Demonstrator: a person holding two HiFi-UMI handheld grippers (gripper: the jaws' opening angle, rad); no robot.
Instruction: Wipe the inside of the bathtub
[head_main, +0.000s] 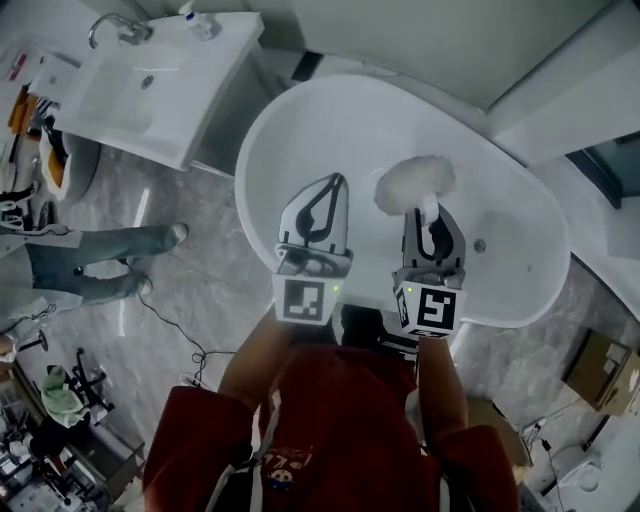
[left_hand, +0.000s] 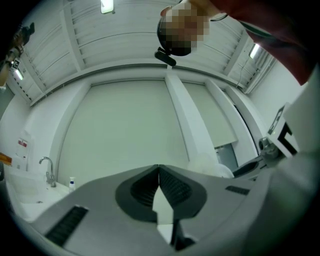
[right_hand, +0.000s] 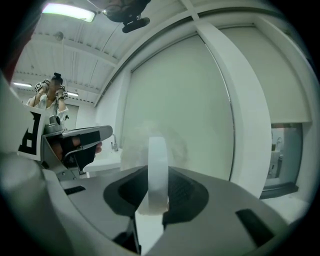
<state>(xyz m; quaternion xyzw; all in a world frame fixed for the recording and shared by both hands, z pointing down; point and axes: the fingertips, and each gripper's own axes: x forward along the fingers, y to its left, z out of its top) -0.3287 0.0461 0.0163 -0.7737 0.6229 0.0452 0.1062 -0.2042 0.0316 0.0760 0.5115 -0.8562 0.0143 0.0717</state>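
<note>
Head view: the right gripper (head_main: 430, 215) clamps the white handle (right_hand: 157, 170) of a fluffy duster (head_main: 415, 183) above the bathtub (head_main: 300, 130) interior. The left gripper (head_main: 336, 185), jaws together and empty, also hangs over the bathtub. Judged status: no contact yet; the whole interior remains to be wiped.

We hold both grippers forward side by side: left gripper (head_main: 336, 182) pinched together (empty), right gripper (head_main: 432, 212) clamped on a white handle (right_hand: 157, 170).

there was one bathtub (head_main: 300, 130), one sink (head_main: 215, 60) with one tap (head_main: 115, 28) and one bottle (head_main: 197, 18), one fluffy duster (head_main: 415, 182), one person standing by (head_main: 90, 262), and two grippers: the left gripper (head_main: 338, 182) and the right gripper (head_main: 428, 214).
</note>
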